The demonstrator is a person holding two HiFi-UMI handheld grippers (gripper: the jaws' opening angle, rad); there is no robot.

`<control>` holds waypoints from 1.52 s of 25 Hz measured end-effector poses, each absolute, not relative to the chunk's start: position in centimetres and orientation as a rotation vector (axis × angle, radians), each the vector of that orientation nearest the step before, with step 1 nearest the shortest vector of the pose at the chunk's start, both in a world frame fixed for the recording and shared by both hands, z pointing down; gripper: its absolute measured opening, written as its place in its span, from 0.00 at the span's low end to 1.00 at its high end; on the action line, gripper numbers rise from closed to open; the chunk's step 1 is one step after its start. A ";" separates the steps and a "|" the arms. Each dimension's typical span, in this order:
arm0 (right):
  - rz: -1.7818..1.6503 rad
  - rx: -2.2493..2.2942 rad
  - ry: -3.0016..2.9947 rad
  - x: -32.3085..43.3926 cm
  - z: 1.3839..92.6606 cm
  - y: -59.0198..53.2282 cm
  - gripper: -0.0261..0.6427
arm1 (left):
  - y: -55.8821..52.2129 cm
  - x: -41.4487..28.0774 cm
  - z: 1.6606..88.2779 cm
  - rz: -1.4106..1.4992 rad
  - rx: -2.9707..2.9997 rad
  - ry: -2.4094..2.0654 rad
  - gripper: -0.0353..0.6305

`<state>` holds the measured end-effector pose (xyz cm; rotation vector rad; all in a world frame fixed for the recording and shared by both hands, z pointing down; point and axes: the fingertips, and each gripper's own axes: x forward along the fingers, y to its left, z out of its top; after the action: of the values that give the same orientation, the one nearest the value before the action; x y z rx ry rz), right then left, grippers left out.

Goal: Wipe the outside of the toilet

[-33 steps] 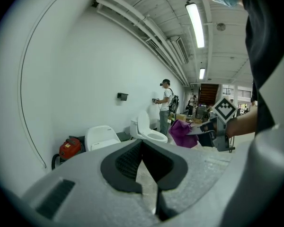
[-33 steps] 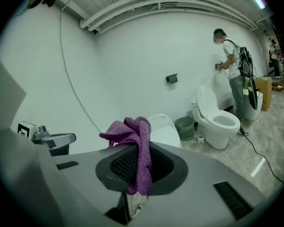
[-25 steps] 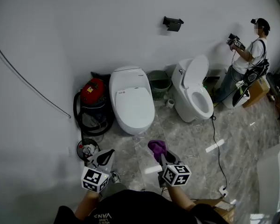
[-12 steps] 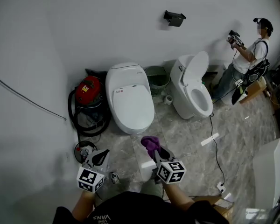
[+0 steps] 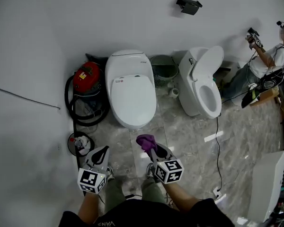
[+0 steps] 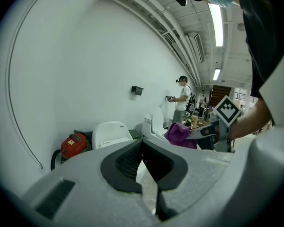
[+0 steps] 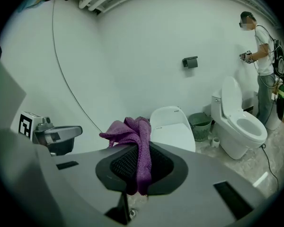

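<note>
Red vacuum point(image 5: 86, 75): ahead of the left jaws and off to their left, against the wall, black hose looped round it.

Left gripper point(image 5: 104, 151): jaws together, pads meeting at the tips, nothing between them. Held above the marble floor point(image 5: 189, 136).

Closed-lid toilet point(image 5: 130, 92): white, straight ahead of both pairs of jaws and between their lines, well apart from either. No contact with it.

Right gripper point(image 5: 153, 150): jaws clamped on a purple cloth point(image 5: 145, 141). The cloth bunches out past the jaw tips and one fold hangs down between the pads.

Green basket point(image 5: 162, 70): ahead of the right jaws, slightly to their right, between the two toilets.

Open-lid toilet point(image 5: 204, 91): farther right of the right jaws, lid up against the wall.

Person point(image 5: 274, 56): far right, well beyond the right jaws, hands at the wall.
</note>
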<state>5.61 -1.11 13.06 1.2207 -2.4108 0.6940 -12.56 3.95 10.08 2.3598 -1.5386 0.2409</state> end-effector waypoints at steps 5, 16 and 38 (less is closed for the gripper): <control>0.737 1.172 -2.375 6.4 18.0 -2.4 0.10 | 1.7 -10.5 14.2 0.246 2.320 -1.535 0.06; 0.833 1.140 -2.273 5.4 32.5 -4.7 0.10 | -3.4 -11.3 27.2 0.287 2.286 -1.577 0.06; 0.662 1.059 -2.342 -7.3 56.4 -12.4 0.10 | -2.0 -13.4 50.4 0.226 2.156 -1.543 0.06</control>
<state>-7.25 -12.35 56.40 1.0595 -2.3424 0.6616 -13.44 -1.97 50.36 2.1561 -1.5434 0.2264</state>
